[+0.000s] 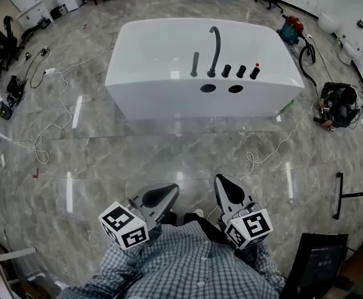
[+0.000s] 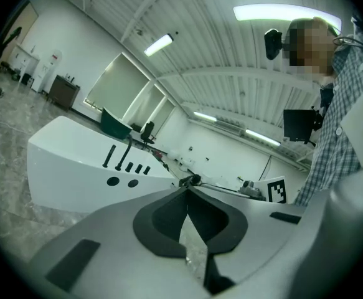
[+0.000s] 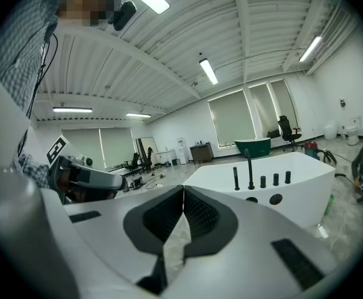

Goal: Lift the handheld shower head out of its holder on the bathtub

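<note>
Shower head (image 1: 195, 64) stood upright on the tub (image 1: 156, 73) beside the spout (image 1: 216, 42), well apart from you; your left gripper (image 1: 161, 196) and right gripper (image 1: 226, 190) were closed, both empty.

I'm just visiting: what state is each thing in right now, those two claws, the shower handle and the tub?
Left gripper: shut, empty, held close to the person's body.
Right gripper: shut, empty, also close to the body.
Bathtub: standing on the floor, well away from both grippers.
Handheld shower head: upright on the bathtub's rim, not yet lifted.
</note>
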`<state>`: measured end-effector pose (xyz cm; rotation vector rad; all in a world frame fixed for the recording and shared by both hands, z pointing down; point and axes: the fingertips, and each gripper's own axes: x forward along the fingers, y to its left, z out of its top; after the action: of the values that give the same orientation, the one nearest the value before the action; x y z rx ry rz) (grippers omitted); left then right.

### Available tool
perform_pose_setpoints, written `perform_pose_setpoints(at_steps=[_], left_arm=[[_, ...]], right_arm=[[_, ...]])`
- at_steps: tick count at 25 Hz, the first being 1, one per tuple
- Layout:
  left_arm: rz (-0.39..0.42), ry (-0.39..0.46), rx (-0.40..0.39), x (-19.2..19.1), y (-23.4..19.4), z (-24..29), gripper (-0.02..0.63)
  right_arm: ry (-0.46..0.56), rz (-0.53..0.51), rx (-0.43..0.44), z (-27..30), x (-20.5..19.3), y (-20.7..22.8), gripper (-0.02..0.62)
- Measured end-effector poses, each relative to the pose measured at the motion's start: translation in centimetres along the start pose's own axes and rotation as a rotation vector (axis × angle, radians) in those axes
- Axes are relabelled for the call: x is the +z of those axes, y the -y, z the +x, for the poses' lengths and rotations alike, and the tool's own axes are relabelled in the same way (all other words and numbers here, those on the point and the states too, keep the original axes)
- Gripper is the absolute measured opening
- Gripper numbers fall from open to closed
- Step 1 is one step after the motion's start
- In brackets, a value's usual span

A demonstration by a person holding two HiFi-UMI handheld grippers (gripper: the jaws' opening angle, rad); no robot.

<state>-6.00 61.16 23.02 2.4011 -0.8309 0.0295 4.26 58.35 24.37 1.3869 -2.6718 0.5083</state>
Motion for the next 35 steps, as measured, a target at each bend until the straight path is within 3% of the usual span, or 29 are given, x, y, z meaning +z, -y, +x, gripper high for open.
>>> perform_pose_setpoints(at_steps=[4,17,23,28,35], left_arm=[[0.021,-0.011,0.008,-0.3,0.6,1.2,0.008],[0.047,0.073,0.094,0.1,2.2,5.6,0.008],[0.029,0.066,0.086,-0.5,2.3,7.1,0.008],[0.04,0.042,0.055,0.0,0.9,9.9,0.008],[0.051,0.029,0.027,4.5,-4.9,14.7,0.008]], right_arm=[[-0.012,-0.035,0.004,-1.0,0.2,1.4,0.015],[-0.019,-0.091,0.043,-4.4,0.6,6.2,0.015],[-0.015,-0.074,0.02,-5.0,0.2,8.0,0.015],[-0.005,-0.01,-0.008,-3.7,0.1,10.7,0.015],[-0.032,-0.003,-0.033,3.1,1.9,15.2,0.015]])
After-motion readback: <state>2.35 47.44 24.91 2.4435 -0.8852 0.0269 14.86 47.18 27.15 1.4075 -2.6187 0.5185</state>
